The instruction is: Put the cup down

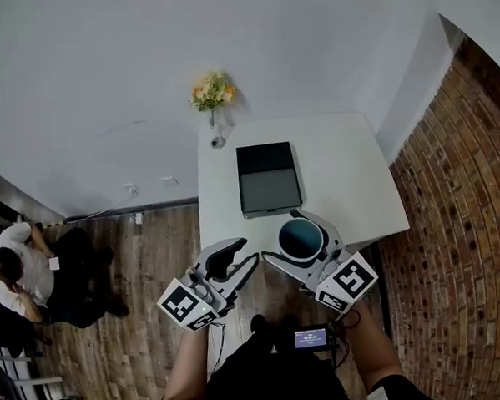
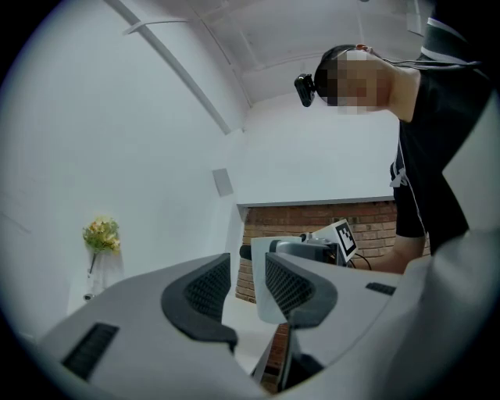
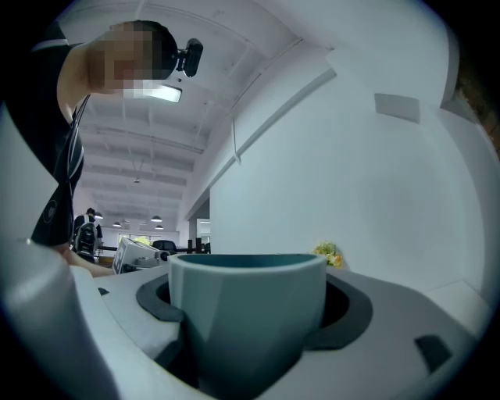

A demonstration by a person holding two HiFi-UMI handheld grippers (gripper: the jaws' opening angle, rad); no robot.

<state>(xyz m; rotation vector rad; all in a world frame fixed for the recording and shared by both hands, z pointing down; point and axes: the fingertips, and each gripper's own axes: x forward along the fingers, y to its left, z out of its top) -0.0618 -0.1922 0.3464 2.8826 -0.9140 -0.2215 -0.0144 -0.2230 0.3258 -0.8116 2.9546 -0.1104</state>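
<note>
Right tool [image 1: 281,235] has the teal cup [image 1: 302,239] clamped between its jaws, mouth up and upright as far as I can tell; the right gripper view shows the pads hugging both sides of it. The left tool [image 1: 247,252] is closed on nothing and sits just left of the cup in the head view, off the table's lower edge and over the wooden floor.

What the set-down turns on is where the cup hangs relative to the white table [image 1: 351,175] — in the head view it's right about over the lower edge, so I'd guess it isn't safely over the surface yet; how high it sits above the top I can't tell. The bare patch lies up and to the right of the cup; the black box [image 1: 268,179] is just above it in frame, slightly left, and the flower vase [image 1: 212,93] is well apart at the upper left corner. My read: carry it up-frame and a bit right, keep it vertical, lower it, then open — the right hand does it all.
</note>
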